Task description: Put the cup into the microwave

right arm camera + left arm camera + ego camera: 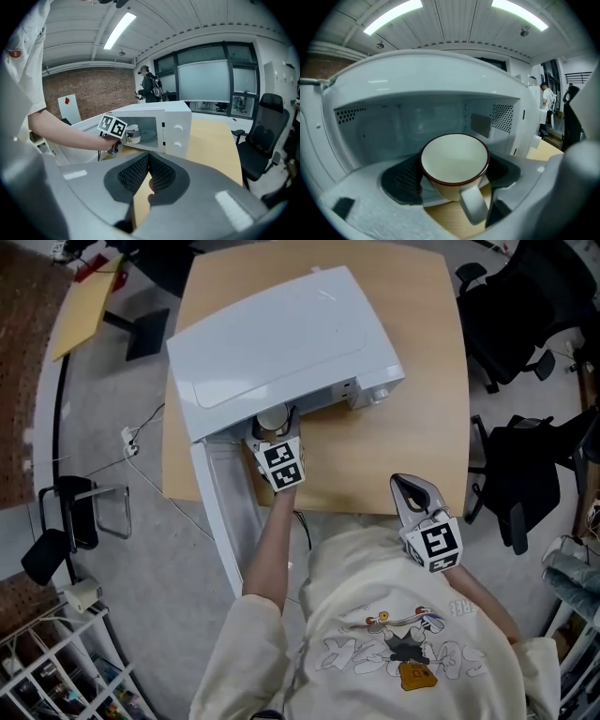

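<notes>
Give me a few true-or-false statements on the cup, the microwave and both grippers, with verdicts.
1. The left gripper is shut on the cup at the open front of the microwave. True.
2. The cup holds liquid. False: it is empty.
3. The microwave door is closed. False: it stands open.
4. The right gripper is shut with nothing between its jaws. True.

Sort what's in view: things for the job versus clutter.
Job: cup, in the jaws of the left gripper; microwave, door open; table.
Lying about: right gripper, idle, jaws shut; chairs; rack.
</notes>
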`<move>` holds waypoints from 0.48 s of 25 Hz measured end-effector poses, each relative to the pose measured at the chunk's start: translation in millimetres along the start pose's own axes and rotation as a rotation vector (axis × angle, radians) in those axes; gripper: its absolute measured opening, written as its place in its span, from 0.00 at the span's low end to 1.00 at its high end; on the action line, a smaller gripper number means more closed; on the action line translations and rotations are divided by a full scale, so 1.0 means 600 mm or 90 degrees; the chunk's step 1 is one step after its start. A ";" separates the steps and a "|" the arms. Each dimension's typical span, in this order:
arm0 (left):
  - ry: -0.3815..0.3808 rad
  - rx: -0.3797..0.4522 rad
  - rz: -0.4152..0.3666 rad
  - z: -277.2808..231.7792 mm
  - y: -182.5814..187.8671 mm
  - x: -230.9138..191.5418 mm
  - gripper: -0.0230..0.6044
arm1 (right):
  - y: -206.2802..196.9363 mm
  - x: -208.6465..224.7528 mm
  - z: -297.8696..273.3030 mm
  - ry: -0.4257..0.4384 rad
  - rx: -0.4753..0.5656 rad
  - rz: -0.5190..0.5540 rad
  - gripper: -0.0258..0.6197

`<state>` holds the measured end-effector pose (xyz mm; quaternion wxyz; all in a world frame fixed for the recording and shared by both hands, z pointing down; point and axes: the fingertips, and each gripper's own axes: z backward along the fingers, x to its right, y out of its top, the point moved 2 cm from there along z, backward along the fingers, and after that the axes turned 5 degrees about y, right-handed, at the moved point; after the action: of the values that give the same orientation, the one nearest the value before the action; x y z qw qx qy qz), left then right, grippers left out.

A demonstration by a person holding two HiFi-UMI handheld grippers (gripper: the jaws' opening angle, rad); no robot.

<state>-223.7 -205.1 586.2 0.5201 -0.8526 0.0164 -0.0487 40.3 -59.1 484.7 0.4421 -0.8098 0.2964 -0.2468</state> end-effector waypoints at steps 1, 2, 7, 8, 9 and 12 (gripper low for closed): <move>0.005 -0.003 0.002 -0.009 0.000 -0.008 0.66 | 0.001 0.002 -0.002 -0.002 -0.002 -0.002 0.05; 0.009 -0.006 0.006 -0.018 -0.001 -0.015 0.66 | 0.001 0.004 -0.005 -0.003 -0.006 -0.003 0.05; 0.014 -0.006 0.004 -0.061 0.008 -0.036 0.66 | 0.000 0.010 -0.017 -0.004 -0.022 -0.004 0.05; 0.012 -0.004 -0.003 -0.068 0.011 -0.036 0.66 | -0.001 0.011 -0.018 -0.006 -0.023 -0.007 0.05; 0.010 0.000 -0.012 -0.074 0.012 -0.035 0.67 | -0.002 0.013 -0.018 -0.008 -0.024 -0.009 0.05; 0.010 0.008 -0.021 -0.081 0.016 -0.032 0.67 | -0.003 0.017 -0.018 -0.012 -0.026 -0.013 0.05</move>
<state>-247.7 -250.7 598.6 0.5247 -0.8489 0.0061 -0.0639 41.1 -71.4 492.9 0.4261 -0.8237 0.2891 -0.2374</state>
